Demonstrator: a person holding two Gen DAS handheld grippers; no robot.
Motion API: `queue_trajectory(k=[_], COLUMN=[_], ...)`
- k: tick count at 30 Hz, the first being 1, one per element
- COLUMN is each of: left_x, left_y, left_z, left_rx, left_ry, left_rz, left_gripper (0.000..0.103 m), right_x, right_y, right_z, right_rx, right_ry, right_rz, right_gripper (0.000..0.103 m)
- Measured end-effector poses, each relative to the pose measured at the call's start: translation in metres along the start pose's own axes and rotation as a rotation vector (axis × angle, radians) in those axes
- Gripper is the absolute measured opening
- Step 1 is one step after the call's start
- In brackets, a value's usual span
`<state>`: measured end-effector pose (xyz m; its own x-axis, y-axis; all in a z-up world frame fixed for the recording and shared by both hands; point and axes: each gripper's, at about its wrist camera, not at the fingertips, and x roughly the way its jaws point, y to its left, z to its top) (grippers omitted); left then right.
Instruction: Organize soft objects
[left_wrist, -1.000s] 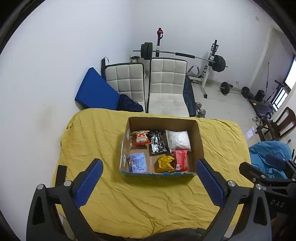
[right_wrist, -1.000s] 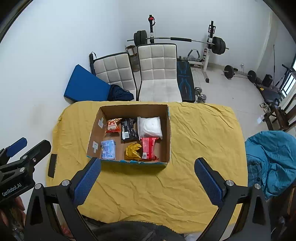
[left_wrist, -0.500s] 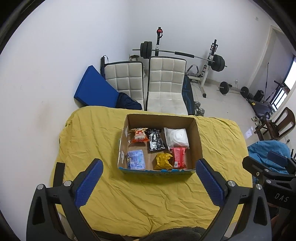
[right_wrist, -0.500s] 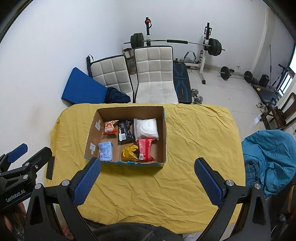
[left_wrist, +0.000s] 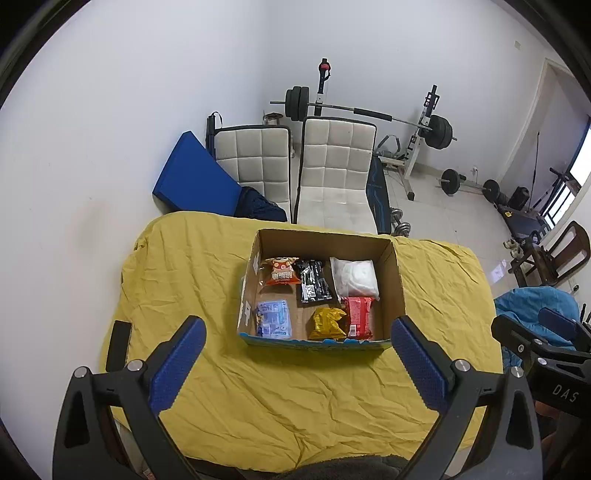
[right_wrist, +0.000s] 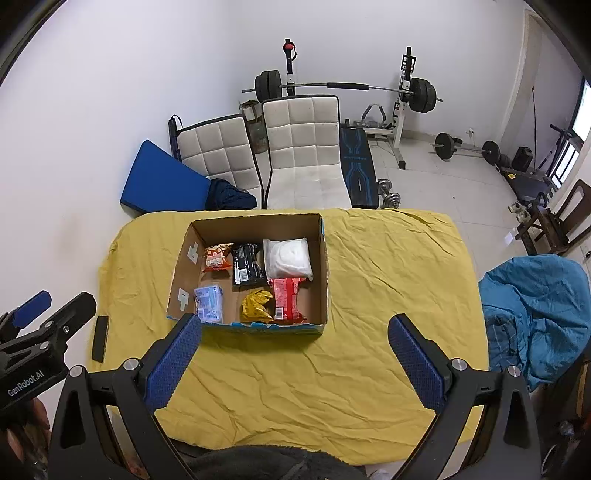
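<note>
An open cardboard box (left_wrist: 399, 288) (right_wrist: 321, 258) stands on a table under a yellow cloth (left_wrist: 221, 387) (right_wrist: 369, 277). Inside lie an orange snack bag (left_wrist: 282, 271) (right_wrist: 218, 258), a black packet (left_wrist: 314, 286) (right_wrist: 248, 267), a white soft pack (left_wrist: 354, 277) (right_wrist: 288, 258), a light blue packet (left_wrist: 272, 318) (right_wrist: 208, 304), a gold packet (left_wrist: 327, 323) (right_wrist: 256, 305) and a red packet (left_wrist: 357, 317) (right_wrist: 286, 298). My left gripper (left_wrist: 297, 362) is open and empty, held back above the near side of the table. My right gripper (right_wrist: 295, 358) is open and empty, likewise held back.
A black flat object (left_wrist: 117, 345) (right_wrist: 99, 338) lies at the table's left edge. Two white padded chairs (left_wrist: 332, 173) (right_wrist: 303, 147), a blue mat (left_wrist: 192, 181) and weight gear (left_wrist: 369, 114) stand behind. A blue beanbag (right_wrist: 535, 314) sits at the right.
Both grippers have pulled back and up from the table, so the box looks smaller and farther. Both stay open and empty.
</note>
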<state>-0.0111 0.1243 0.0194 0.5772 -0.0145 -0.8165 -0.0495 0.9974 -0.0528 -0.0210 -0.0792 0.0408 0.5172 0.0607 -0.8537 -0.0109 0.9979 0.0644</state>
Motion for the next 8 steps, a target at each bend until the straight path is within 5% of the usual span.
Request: queue_trajectory(k=[8], left_x=[-0.0024], left_y=[-0.0006], left_z=[-0.0003], left_rx=[0.01], left_ry=[-0.006], left_rz=[-0.004], left_gripper=[0.103], right_x=[-0.0023], right_y=[-0.0021], right_z=[-0.0026], right_rx=[0.002], right_ry=[-0.004], right_rz=[0.002], right_gripper=[0.103])
